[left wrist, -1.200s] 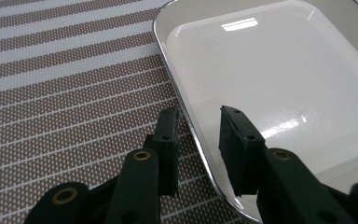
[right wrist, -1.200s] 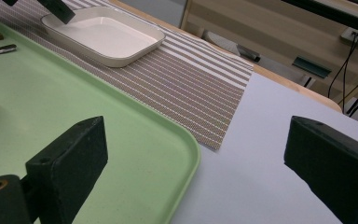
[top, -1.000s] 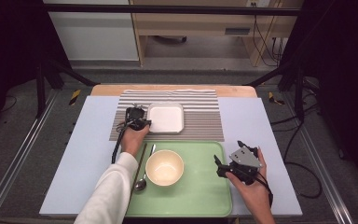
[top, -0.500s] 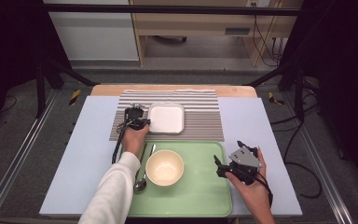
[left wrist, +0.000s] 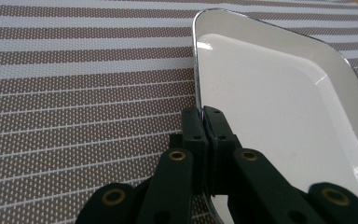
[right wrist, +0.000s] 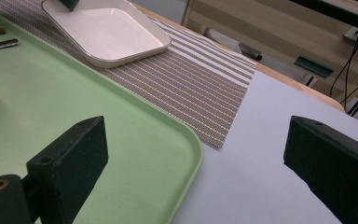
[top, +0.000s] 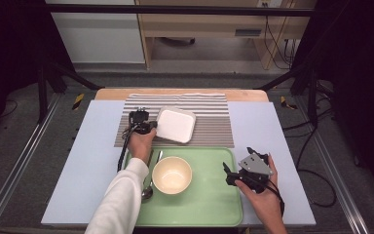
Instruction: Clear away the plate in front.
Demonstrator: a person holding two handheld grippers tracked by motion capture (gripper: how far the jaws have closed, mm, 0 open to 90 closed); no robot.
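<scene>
A white square plate [top: 176,125] lies on the striped placemat [top: 209,131]. My left gripper [top: 152,124] is at its left edge. In the left gripper view, the gripper [left wrist: 203,112] is shut on the plate's [left wrist: 279,107] thin rim; its jaws have just been closing onto it. My right gripper [top: 226,173] hovers over the right side of the green tray [top: 209,204], open wide. In the right gripper view, nothing lies between the gripper's [right wrist: 198,144] pads, which span the tray's [right wrist: 74,116] corner, and the plate [right wrist: 107,30] sits farther off.
A cream bowl [top: 172,174] stands on the tray's left half, with a spoon [top: 147,192] and another utensil beside it. A pale blue mat [top: 87,161] covers the table. A dark frame and cables surround the table.
</scene>
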